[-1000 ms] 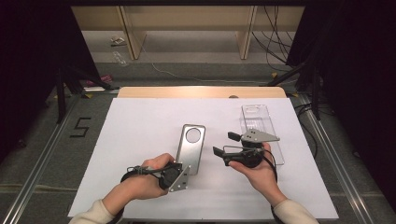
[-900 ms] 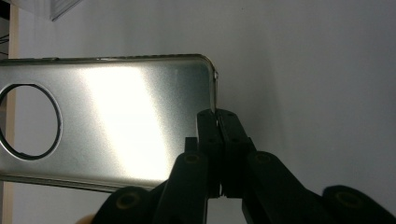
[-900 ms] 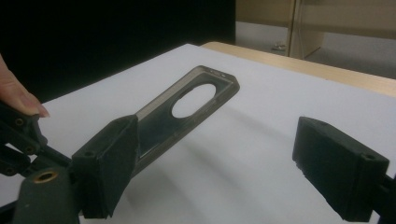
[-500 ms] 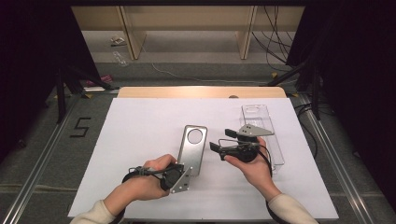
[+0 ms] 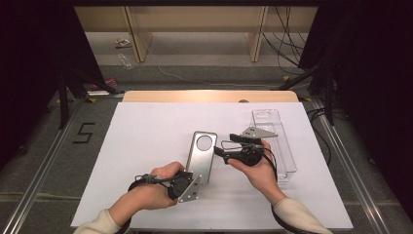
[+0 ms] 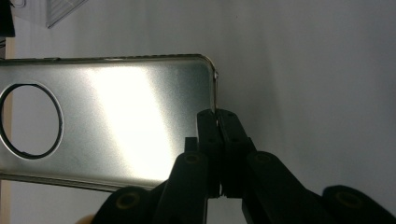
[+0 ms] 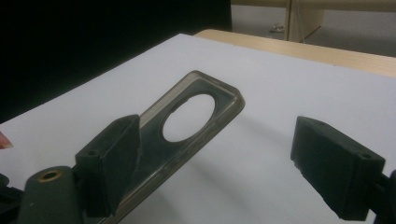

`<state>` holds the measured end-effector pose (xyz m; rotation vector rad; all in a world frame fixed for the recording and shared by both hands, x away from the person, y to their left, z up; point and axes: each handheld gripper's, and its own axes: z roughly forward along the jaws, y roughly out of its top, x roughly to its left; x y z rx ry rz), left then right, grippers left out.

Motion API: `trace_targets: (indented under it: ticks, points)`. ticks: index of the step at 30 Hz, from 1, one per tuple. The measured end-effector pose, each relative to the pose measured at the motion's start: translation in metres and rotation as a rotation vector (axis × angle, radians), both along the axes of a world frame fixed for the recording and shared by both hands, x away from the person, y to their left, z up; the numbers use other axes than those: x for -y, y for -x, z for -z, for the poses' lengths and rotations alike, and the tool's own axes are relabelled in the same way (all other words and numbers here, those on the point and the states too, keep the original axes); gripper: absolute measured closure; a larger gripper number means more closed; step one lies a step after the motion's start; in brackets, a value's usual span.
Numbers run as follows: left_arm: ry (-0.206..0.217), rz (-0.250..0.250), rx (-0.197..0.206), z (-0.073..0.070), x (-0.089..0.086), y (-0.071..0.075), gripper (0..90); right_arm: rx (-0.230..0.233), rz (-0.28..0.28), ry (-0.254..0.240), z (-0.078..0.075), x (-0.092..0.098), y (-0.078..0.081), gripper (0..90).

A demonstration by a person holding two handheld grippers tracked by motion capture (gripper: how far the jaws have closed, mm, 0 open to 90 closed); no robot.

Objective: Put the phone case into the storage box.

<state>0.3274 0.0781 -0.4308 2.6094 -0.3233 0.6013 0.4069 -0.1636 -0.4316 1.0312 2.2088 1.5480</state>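
The left gripper (image 6: 218, 154) is clamping the phone case's (image 5: 200, 157) near edge at lower centre. The right gripper (image 7: 229, 163), jaws apart, is nearing it; a sideways knock could twist the case free.

Looks like a lab recording booth, not a home. White sheet (image 5: 146, 146) taped over a wooden table (image 5: 209, 96), black curtains (image 5: 370, 73) on both sides, metal rails (image 5: 44, 165) along a grey floor with a taped number 5 (image 5: 84, 132), loose cables (image 5: 287, 29) trailing near plain wooden frames (image 5: 136, 34) behind.
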Motion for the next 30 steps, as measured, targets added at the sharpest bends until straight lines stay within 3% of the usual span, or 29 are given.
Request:
trace_targets:
  ticks: [14,30]
  points:
    - [-0.004,0.004,0.008,0.0,0.0,0.0,88.3,-0.05,0.012,0.003,0.004,-0.009,-0.012,24.0]
    - [-0.005,0.006,0.008,0.0,0.001,0.0,88.3,-0.111,0.0,0.003,0.006,-0.017,-0.019,41.7]
